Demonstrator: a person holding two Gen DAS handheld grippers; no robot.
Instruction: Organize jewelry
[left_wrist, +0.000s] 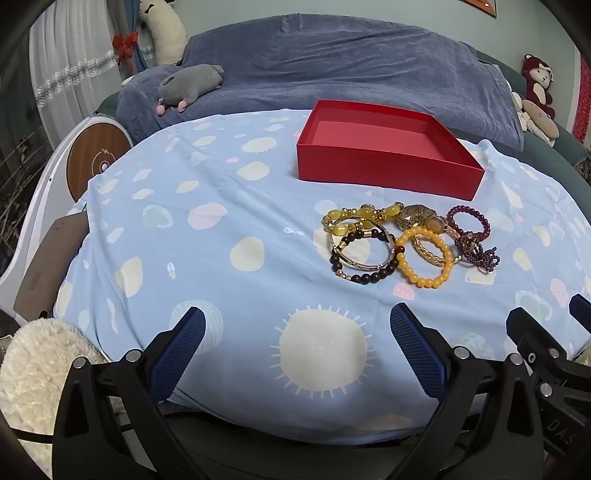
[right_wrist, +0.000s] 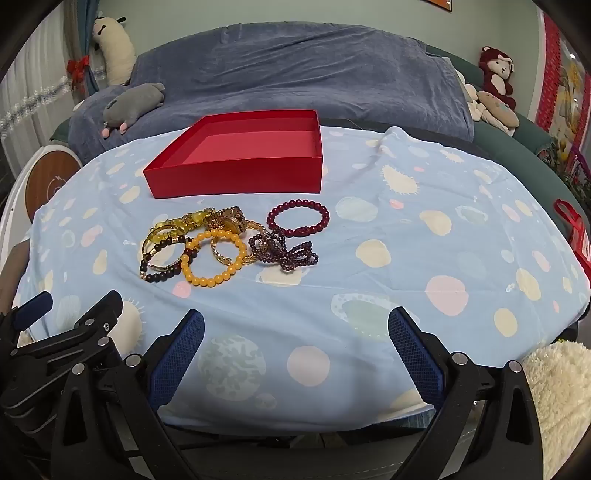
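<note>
Jewelry (left_wrist: 406, 240): one tangled heap of beaded bracelets, a gold bangle and a gold watch (right_wrist: 231, 219), lying on the blue patterned cloth (left_wrist: 221, 240) over the worktop, just in front of the red box (right_wrist: 236, 158) toward the far edge. Red box stands open and empty, so by the look of it no piece is sorted yet and the whole heap is left to do. Left hand-held gripper (left_wrist: 297, 349) and right hand-held gripper (right_wrist: 295, 350) hover at the near edge, jaws spread wide, holding nothing.

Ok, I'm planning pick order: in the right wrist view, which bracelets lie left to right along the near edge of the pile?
Dark bead bracelet → orange bead bracelet → purple bead strand.
</note>
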